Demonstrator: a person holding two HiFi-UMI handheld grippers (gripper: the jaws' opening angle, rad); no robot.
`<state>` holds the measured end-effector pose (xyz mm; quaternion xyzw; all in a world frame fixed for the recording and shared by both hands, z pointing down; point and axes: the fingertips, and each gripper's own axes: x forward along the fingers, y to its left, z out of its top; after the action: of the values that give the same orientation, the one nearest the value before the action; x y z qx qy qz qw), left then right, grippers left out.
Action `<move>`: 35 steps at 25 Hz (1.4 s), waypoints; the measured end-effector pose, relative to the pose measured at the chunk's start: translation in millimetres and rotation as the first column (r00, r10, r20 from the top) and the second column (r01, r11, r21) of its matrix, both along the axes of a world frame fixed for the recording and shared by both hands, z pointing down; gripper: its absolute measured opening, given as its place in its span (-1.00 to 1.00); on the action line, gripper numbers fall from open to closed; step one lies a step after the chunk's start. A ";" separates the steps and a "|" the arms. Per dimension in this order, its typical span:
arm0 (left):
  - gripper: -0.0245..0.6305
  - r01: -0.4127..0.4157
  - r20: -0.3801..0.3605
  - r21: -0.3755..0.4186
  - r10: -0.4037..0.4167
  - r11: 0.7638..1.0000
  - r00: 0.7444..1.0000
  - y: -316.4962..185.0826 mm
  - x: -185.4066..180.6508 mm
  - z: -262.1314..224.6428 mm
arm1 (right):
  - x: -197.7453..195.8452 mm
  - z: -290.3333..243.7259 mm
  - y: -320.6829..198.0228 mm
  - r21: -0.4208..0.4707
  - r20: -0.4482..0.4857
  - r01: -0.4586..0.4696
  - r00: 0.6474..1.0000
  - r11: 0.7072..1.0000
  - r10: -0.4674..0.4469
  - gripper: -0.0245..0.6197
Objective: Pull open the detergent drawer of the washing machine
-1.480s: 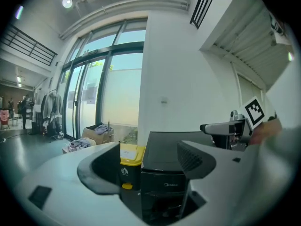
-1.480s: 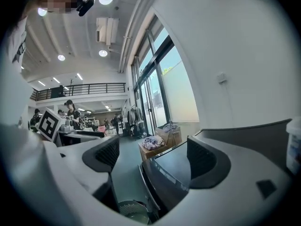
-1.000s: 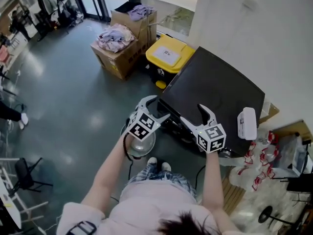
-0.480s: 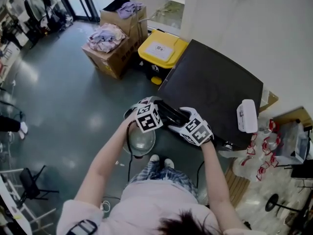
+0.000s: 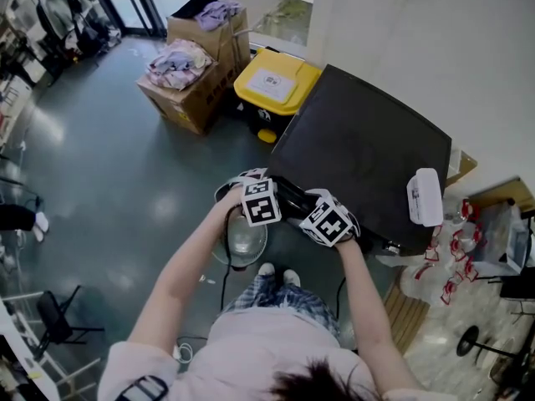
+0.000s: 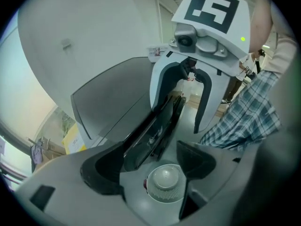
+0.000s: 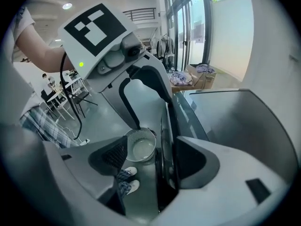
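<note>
Well beyond the left gripper (image 5: pixel 257 186), far to its left, stood cardboard boxes (image 5: pixel 188 82) heaped with clothes, and just beside them a yellow-lidded bin (image 5: pixel 269 80). The left gripper pointed steeply down with its jaws spread and nothing pinched. Directly below it on the floor sat a round ribbed white basket (image 6: pixel 164 185), seen through the gap between the jaws. The dark front strip (image 6: pixel 150 131) at the washing machine's (image 5: pixel 359 157) top front edge ran in close beside that gripper's left jaw; whether they touched could not be told. The detergent drawer could not be told apart from this strip in any view. Just to the left gripper's right hung the right gripper (image 5: pixel 328 211), also tipped down over the same front edge. Its jaws were apart and had just been closing. The strip stood between them, close to its right jaw, though the pads were not seen to press on it. Farther right of that gripper, a white oblong object (image 5: pixel 424 197) lay on the machine's dark top.
</note>
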<state>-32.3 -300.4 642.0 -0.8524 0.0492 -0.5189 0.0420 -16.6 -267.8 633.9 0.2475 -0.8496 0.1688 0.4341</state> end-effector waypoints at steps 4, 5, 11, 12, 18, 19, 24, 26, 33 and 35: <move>0.19 -0.024 0.035 -0.002 0.024 1.000 0.999 0.9 0.8 5.0 | 2.7 1.7 -2.7 0.001 -0.006 -0.032 0.999 0.999 0.032 0.03; 0.19 -0.029 0.043 -0.001 0.029 1.000 0.999 1.1 0.8 7.2 | 3.0 2.0 -2.6 0.001 -0.010 -0.037 0.999 0.999 0.037 0.01; 0.17 -0.056 0.069 0.012 0.055 0.998 0.996 -1.2 2.3 14.4 | 6.1 5.3 -4.7 0.021 -0.054 -0.055 0.997 0.998 0.056 -0.17; 0.16 -0.058 0.071 0.019 0.056 0.998 0.996 -2.3 1.7 14.3 | 6.0 5.3 -6.2 0.036 -0.066 -0.055 0.996 0.998 0.058 -0.20; -0.11 -0.056 0.090 0.105 0.046 0.993 0.995 -13.0 -1.3 13.5 | 7.8 7.8 -13.1 0.102 -0.147 -0.058 0.987 0.993 0.073 -0.43; -0.15 -0.050 0.089 0.116 0.039 0.992 0.995 -13.8 -1.1 13.5 | 8.6 8.3 -13.7 0.110 -0.156 -0.060 0.985 0.992 0.077 -0.46; -0.33 -0.023 0.084 0.197 0.006 0.980 0.996 -20.6 0.1 11.0 | 13.1 8.7 -17.1 0.145 -0.197 -0.064 0.976 0.987 0.092 -0.64; -0.48 -0.019 0.090 0.238 -0.003 0.971 0.996 -25.0 0.1 9.6 | 14.3 9.0 -18.4 0.155 -0.207 -0.064 0.974 0.986 0.096 -0.69; -0.57 -0.068 0.134 0.309 0.027 0.949 0.991 -25.7 -1.1 12.6 | 13.6 10.2 -19.1 0.168 -0.228 -0.052 0.969 0.984 0.090 -0.71; -0.58 -0.083 0.145 0.314 0.039 0.946 0.989 -26.1 -1.2 13.6 | 13.2 10.9 -19.1 0.163 -0.231 -0.046 0.969 0.986 0.084 -0.71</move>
<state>-33.5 -326.5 655.5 -0.7978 0.1032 -0.5598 0.1988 -3.4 -287.0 644.8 0.3269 -0.7936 0.0850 0.5061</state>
